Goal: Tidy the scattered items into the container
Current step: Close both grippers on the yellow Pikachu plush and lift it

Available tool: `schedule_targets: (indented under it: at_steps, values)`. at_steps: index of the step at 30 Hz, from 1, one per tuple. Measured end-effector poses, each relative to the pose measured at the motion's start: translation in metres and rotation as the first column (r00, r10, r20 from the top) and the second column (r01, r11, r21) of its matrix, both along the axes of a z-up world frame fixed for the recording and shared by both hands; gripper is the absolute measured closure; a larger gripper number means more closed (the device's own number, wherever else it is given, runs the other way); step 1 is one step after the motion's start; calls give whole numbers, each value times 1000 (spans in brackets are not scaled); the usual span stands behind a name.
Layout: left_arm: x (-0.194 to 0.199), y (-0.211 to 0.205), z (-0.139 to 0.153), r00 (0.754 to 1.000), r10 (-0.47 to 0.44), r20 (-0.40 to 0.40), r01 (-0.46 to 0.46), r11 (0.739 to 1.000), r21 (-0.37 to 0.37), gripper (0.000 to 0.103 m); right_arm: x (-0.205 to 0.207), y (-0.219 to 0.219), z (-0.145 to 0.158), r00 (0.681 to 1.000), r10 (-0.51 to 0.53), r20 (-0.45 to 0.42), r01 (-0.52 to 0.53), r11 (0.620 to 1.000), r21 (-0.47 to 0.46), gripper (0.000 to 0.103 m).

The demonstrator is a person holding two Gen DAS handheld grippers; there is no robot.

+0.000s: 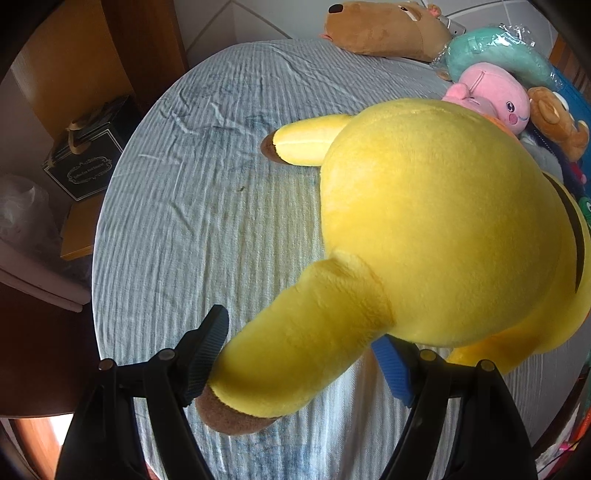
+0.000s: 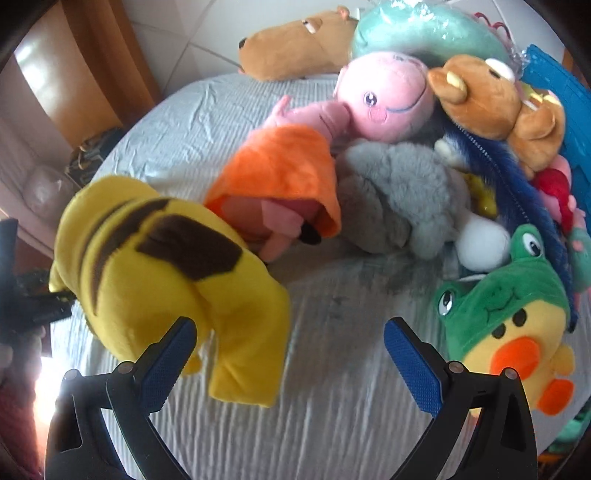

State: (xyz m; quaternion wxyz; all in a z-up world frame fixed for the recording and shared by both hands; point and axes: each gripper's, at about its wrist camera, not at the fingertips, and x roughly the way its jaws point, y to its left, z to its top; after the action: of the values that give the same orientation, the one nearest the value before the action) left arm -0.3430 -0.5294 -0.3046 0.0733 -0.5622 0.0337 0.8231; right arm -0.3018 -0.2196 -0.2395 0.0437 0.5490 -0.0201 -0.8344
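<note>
While the left claw (image 1: 295,360) clamps one yellow plush's (image 1: 424,229) ear, the right claw (image 2: 290,363) gapes beside perhaps eight others.

Home, likely a bedroom or living room: round table (image 1: 192,206) under a wrinkled light-blue cloth, heap of plush toys (image 2: 424,155), wooden furniture (image 1: 74,66), tiled floor (image 1: 236,22), gift box (image 1: 88,155).

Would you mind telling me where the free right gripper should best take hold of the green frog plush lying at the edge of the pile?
I would grip the green frog plush across its soft green hood, coming from above and from the open sheet side. The hood bulges upward and looks squashable, and other toys crowd its far side. The right gripper stands open with nothing between its fingers.
</note>
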Motion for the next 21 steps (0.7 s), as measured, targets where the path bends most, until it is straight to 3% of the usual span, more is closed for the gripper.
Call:
schedule_targets:
  at_steps: [5,9,17,18,20,21]
  values:
    - [4,-8,3,1000,10,5,-10,1000,14,27,4,0,3,999,32,-24,-33,998,-48,0]
    - [9,-16,9,999,30,-17,-30,999,16,27,5,-1,-1,998,56,4,-56,998,20,2]
    - [6,-11,1,993,17,-113,-19,1000,-15,28,-8,-15,-33,997,80,9,-81,996,35,4]
    - [6,-11,2,993,20,-121,-20,1000,-2,31,-10,-14,-34,997,82,-8,-82,996,30,4]
    - [5,-11,1,992,32,-119,-29,999,27,55,-17,-12,-39,995,93,-39,-92,995,28,3]
    - [3,-12,-1,993,44,-106,-40,998,43,59,-20,-13,-42,994,99,-47,-98,995,30,2]
